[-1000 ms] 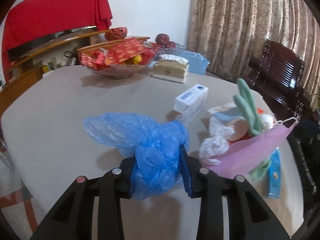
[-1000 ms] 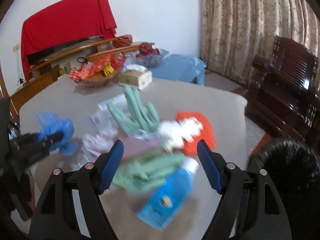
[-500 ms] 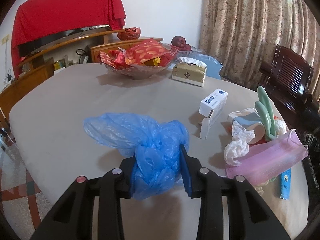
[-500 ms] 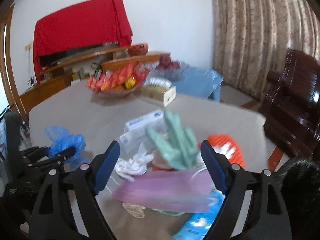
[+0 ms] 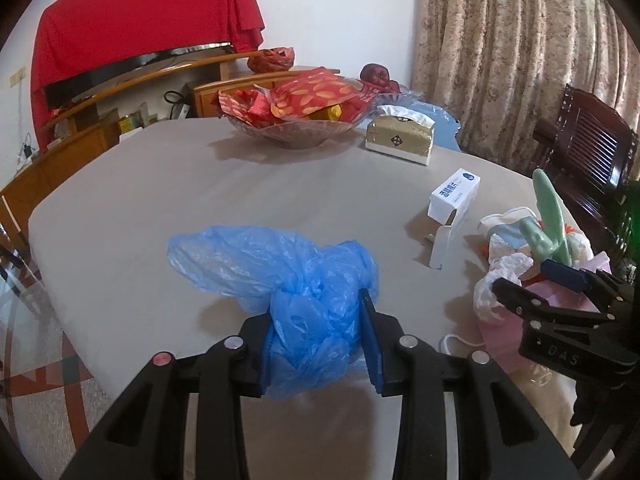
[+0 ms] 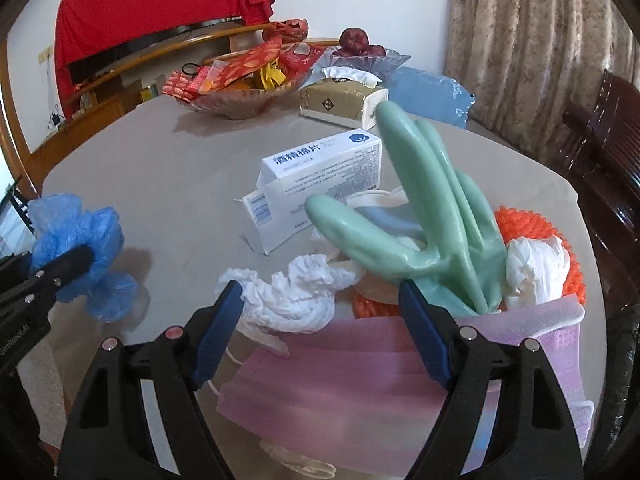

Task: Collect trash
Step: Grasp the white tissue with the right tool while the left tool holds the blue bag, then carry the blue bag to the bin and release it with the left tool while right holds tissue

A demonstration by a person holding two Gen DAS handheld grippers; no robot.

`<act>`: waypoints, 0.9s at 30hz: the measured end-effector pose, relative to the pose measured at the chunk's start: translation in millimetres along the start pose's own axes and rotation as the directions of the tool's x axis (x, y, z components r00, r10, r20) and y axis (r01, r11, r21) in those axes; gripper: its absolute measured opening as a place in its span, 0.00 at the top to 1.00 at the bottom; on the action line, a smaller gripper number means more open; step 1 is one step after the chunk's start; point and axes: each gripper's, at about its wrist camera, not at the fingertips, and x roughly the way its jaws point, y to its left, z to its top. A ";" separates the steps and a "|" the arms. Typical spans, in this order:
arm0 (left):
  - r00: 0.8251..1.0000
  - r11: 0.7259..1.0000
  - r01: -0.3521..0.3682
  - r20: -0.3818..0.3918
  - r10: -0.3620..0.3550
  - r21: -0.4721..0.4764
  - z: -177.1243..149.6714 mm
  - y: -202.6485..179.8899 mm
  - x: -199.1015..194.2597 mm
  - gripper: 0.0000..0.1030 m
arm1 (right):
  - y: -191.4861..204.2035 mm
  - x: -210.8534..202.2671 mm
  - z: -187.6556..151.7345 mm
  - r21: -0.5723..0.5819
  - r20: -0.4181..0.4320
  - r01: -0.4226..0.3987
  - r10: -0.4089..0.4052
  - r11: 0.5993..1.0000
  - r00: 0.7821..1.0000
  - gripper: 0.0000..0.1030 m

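Observation:
My left gripper is shut on a crumpled blue plastic bag over the grey table; the bag also shows in the right wrist view. My right gripper is open and empty, low over a trash pile: a pink face mask, crumpled white tissue, a green rubber glove, an orange mesh piece and an opened white box. In the left wrist view the right gripper is at the pile's near side.
A glass bowl of red snack packets and a gold tissue box stand at the table's far side. A dark wooden chair is at the right. A wooden sideboard runs along the far left.
My right gripper has moved forward and down close over the pile, entering the left wrist view. My left gripper still holds the blue bag, its view shifted slightly left.

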 end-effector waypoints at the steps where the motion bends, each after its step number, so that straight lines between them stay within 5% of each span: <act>1: 1.000 1.000 0.000 0.001 0.000 -0.001 0.2 0.1 -0.4 0.65 | -0.7 -6.8 -0.9 0.017 0.020 -0.005 0.005 1.000 1.000 0.27; 6: 1.000 1.000 0.003 0.012 -0.003 -0.002 1.1 -2.5 -1.5 0.65 | 8.4 -28.2 -8.1 -0.015 0.050 -0.047 0.048 0.999 0.998 0.28; 13: 1.000 1.000 0.011 0.003 -0.011 0.003 -1.3 -6.8 -0.6 0.65 | 12.8 12.6 -0.7 -0.014 -0.012 -0.026 0.026 1.000 1.000 0.35; 16: 1.000 1.000 0.007 -0.002 -0.007 0.007 -1.4 -5.0 0.2 0.65 | 7.9 28.3 -5.2 0.002 -0.065 -0.061 0.061 0.998 0.996 0.49; 20: 1.000 1.000 0.005 -0.008 -0.005 0.002 0.2 -2.3 1.2 0.64 | 11.3 27.2 -10.4 -0.017 -0.097 -0.144 0.142 0.989 0.985 0.84; 27: 0.999 1.000 0.027 0.025 -0.027 0.005 8.8 -10.8 -9.7 0.64 | -3.4 -43.7 10.4 -0.004 0.048 -0.255 0.255 0.967 0.966 0.88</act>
